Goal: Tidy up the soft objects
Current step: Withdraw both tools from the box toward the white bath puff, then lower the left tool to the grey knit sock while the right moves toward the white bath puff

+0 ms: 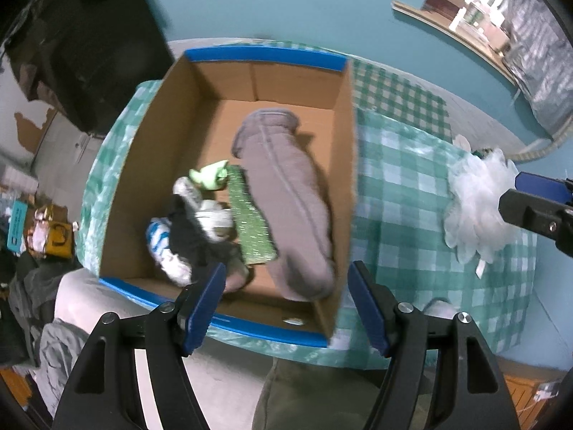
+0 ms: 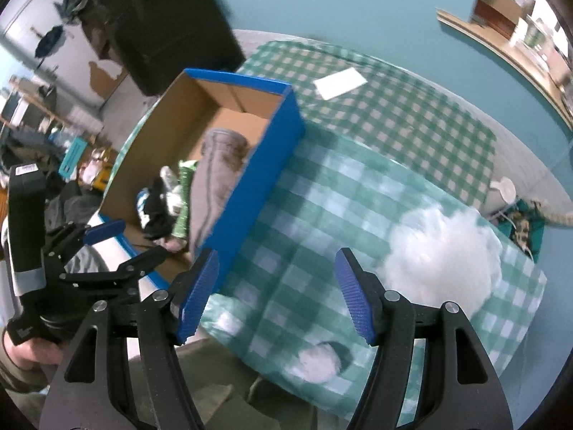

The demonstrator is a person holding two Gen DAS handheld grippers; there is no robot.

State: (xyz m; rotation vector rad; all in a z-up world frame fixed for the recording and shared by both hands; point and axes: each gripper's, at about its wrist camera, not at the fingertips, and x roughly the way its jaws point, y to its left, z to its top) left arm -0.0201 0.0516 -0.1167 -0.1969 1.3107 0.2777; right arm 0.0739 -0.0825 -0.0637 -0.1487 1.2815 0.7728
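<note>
Overhead, one box (image 1: pixel 343 165), one grey mitt (image 1: pixel 286 200), one white puff (image 2: pixel 440 251), both claws, left claw (image 1: pixel 286 308), right claw (image 2: pixel 275 297), wide, empty

light is dim and cool on both my feeds, with a teal cast. everything smears with motion blur: the white puff (image 2: pixel 442 254) is a soft blob and the box (image 1: pixel 200 150) edges streak. short soft shadows sit inside the box. fisheye bends the far shelf (image 1: pixel 462 32), and the corners fall to black.
</note>
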